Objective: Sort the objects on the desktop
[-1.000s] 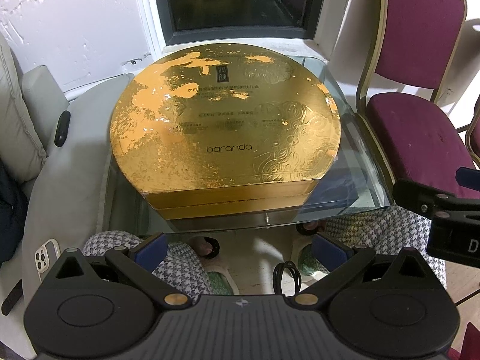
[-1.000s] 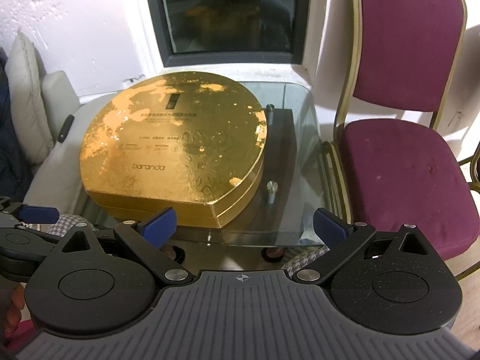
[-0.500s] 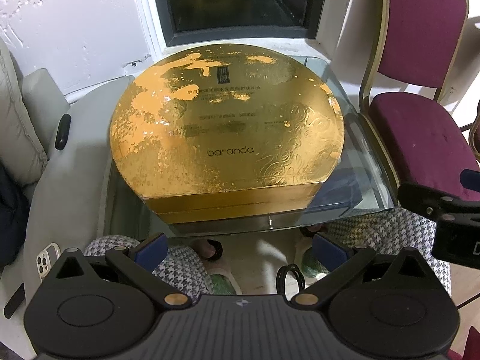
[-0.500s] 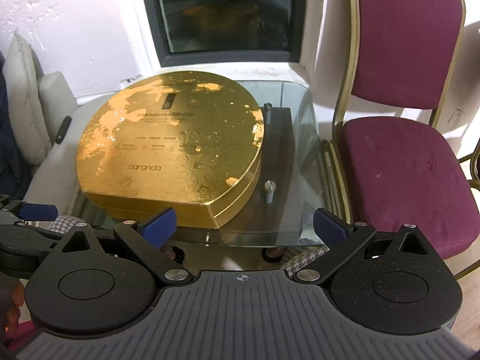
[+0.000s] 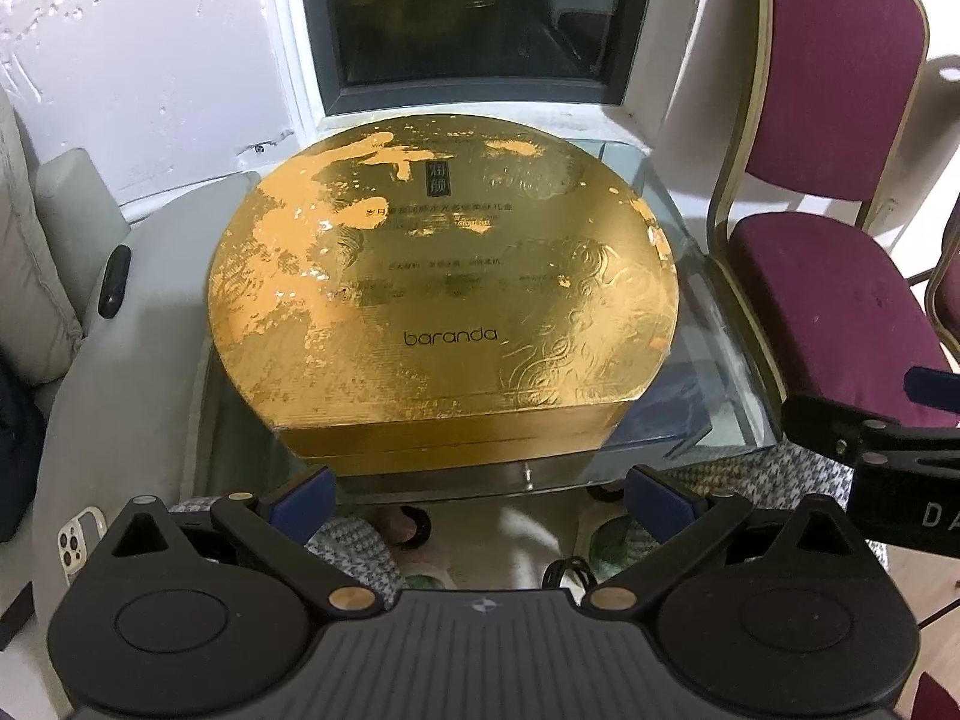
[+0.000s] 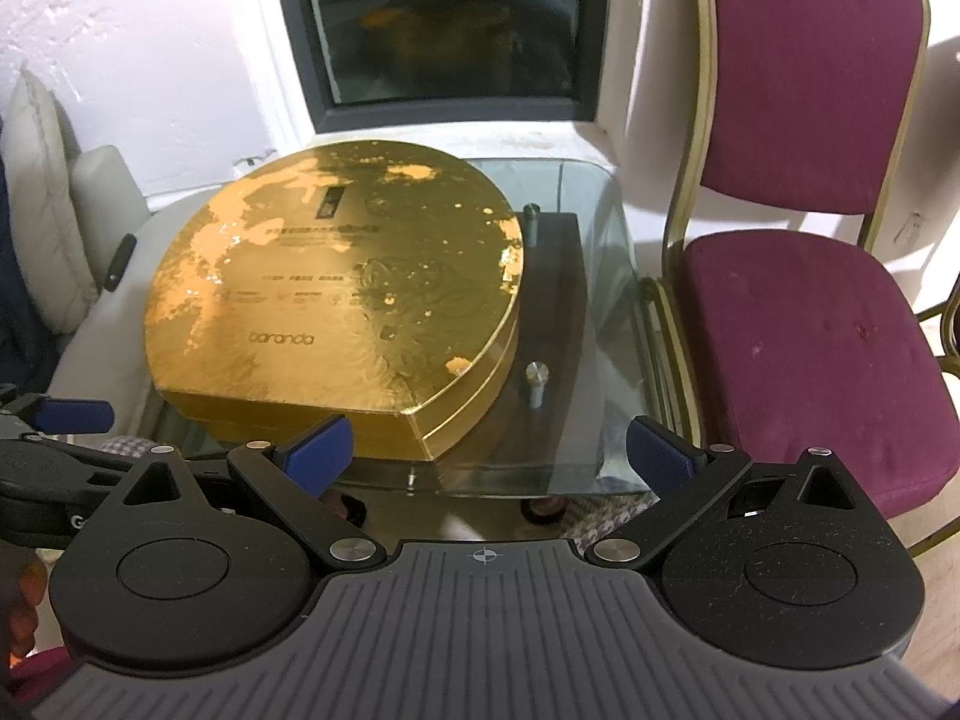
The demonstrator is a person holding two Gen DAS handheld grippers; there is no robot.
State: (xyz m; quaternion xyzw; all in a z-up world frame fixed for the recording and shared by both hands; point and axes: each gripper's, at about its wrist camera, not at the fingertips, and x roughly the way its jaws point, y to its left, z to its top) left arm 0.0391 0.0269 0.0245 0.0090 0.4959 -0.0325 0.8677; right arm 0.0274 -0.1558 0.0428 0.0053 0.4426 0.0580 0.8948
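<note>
Gold box is seated on glass table, dead ahead of left gripper, ahead-left of right gripper. Both are held wide open, empty. Left is judged better centred on the flat front edge.

One gold box at centre frame, one glass surface beneath it, two metal studs right of the box, one maroon chair at right, one phone at lower left, one window at top, two grippers each with two blue-tipped fingers.

Gold box, maroon chair, perhaps houndstooth trousers
</note>
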